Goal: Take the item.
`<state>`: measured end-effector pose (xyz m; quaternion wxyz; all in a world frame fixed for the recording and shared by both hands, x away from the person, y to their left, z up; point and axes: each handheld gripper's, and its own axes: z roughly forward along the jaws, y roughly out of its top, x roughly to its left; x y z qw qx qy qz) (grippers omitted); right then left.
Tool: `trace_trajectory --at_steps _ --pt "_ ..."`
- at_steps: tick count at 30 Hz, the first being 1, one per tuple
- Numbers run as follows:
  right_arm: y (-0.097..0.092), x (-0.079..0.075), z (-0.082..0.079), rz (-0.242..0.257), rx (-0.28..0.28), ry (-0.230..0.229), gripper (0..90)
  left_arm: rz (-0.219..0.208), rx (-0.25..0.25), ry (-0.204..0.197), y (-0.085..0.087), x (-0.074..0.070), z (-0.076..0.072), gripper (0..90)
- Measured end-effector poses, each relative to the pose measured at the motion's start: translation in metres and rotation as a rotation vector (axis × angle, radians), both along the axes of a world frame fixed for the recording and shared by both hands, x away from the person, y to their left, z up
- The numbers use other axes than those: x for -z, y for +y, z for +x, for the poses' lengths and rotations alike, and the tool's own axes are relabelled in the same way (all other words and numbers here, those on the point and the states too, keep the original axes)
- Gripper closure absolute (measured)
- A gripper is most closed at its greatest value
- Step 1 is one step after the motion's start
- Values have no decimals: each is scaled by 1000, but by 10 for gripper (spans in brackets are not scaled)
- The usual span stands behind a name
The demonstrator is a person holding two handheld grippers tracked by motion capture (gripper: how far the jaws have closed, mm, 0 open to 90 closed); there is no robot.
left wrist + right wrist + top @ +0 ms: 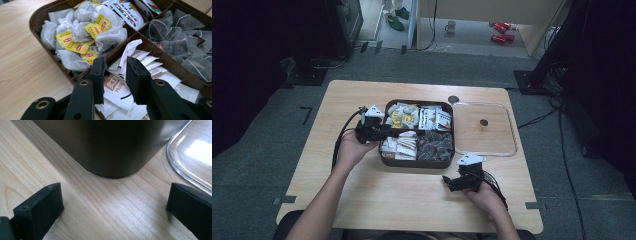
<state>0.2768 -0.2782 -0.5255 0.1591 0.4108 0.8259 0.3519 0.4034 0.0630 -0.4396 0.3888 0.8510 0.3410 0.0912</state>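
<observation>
Just above the white paper sachets [140, 62] in the dark brown compartmented plastic tray [417, 162], the left gripper [114, 67] is narrowed without gripping; several may be pinched together. Beside the tray, the right gripper [112, 202] is held wide.

Black gripper [388, 131], brass rivets, grey plate, trailing black cable

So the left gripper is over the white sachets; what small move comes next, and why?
Probably ease the left gripper down and close: an upturned white sachet stands between its jaws, with a gap on each side. The right gripper rests open by the tray.
</observation>
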Motion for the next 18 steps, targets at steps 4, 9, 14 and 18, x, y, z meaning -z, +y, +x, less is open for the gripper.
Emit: trace_trajectory --at_steps 4,9,14,18 --pt "0 0 -1 0 7 0 2 -3 6 2 -3 4 4 707" --pt "1 0 -2 2 14 0 4 20 18 -15 -9 10 6 730" --pt "1 0 -3 1 15 0 5 14 35 23 -16 15 11 737" --pt "1 0 -4 3 16 -2 5 18 51 28 -21 18 13 731"
